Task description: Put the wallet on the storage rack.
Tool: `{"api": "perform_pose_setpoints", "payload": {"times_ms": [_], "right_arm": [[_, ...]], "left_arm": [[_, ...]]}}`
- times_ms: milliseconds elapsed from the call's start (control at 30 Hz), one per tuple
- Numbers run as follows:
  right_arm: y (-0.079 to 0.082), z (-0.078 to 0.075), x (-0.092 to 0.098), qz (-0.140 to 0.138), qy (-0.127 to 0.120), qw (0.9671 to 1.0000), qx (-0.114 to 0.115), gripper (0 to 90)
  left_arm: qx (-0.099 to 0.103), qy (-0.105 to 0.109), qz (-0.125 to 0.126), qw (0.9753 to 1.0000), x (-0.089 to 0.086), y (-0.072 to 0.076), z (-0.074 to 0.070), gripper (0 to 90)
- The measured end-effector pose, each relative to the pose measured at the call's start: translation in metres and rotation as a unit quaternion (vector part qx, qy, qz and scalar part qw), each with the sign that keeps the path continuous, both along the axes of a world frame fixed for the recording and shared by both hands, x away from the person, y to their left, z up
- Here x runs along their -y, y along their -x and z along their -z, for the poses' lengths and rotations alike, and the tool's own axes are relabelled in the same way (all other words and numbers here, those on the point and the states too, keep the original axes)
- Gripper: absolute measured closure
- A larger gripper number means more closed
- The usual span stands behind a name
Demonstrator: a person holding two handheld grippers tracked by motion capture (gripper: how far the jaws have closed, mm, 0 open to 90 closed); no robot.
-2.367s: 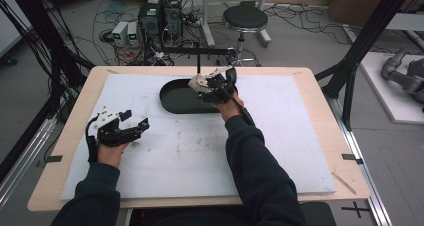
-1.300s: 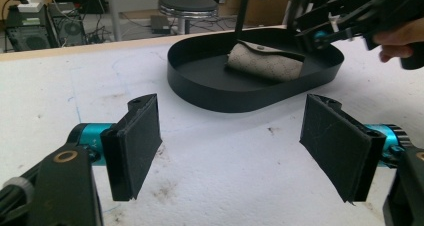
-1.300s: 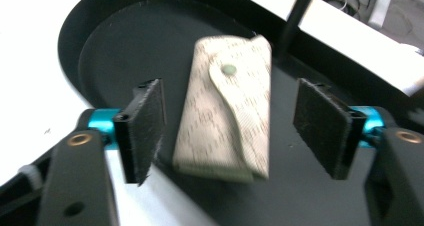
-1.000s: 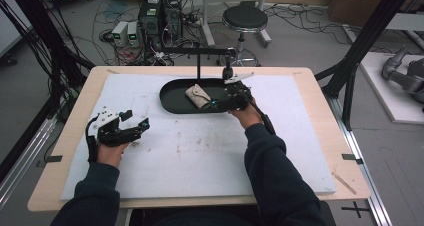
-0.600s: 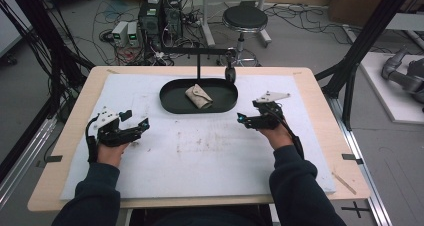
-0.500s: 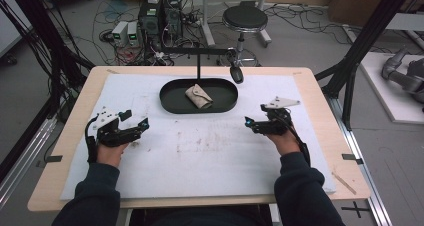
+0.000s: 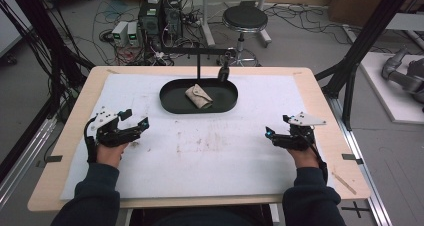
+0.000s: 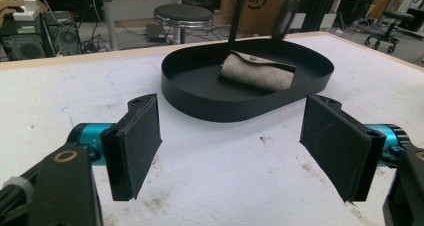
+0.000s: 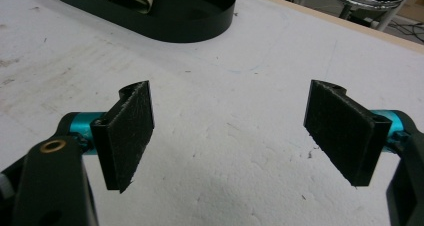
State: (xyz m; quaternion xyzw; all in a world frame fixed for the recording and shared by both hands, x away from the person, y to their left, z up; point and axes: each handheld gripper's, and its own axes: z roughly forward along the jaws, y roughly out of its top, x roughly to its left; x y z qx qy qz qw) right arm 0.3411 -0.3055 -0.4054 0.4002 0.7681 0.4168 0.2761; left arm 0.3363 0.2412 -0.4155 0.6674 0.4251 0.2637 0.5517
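Left gripper (image 7: 134,121) at the frame's left, jaws spread wide, empty, resting low over the white-covered surface (image 7: 220,156). Right gripper (image 7: 276,132) at the frame's right, likewise spread and empty, well apart from the left one. Between and beyond both, at upper centre, a black oval tray (image 7: 172,94) on the surface. Inside the tray, a beige folded pouch (image 7: 199,96), lying slightly right of its middle. Behind the tray, a black stand (image 7: 199,56).
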Motion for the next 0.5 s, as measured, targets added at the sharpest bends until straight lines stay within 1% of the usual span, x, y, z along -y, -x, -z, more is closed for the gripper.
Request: {"api": "perform_pose_setpoints", "payload": {"times_ms": [133, 267, 333, 500], "right_arm": [[-0.0004, -0.0001, -0.0008, 0.005, 0.003, 1.0, 0.0, 20.5], [-0.0004, 0.001, -0.0011, 0.004, 0.015, 0.9999, -0.002, 20.5], [-0.0002, 0.0011, -0.0007, 0.003, 0.012, 0.9999, -0.004, 20.5], [0.0, 0.0013, -0.0011, 0.002, 0.013, 0.9999, -0.003, 20.5]], "left_arm": [[0.001, 0.002, 0.001, 1.0, -0.0002, -0.0005, 0.0003, 23.8], [-0.002, 0.0, 0.002, 1.0, 0.0001, -0.0008, 0.0006, 23.8], [-0.001, 0.0, 0.002, 1.0, 0.0009, -0.0007, 0.0005, 23.8], [-0.001, -0.002, 0.003, 1.0, 0.0015, -0.0004, 0.0004, 23.8]]}}
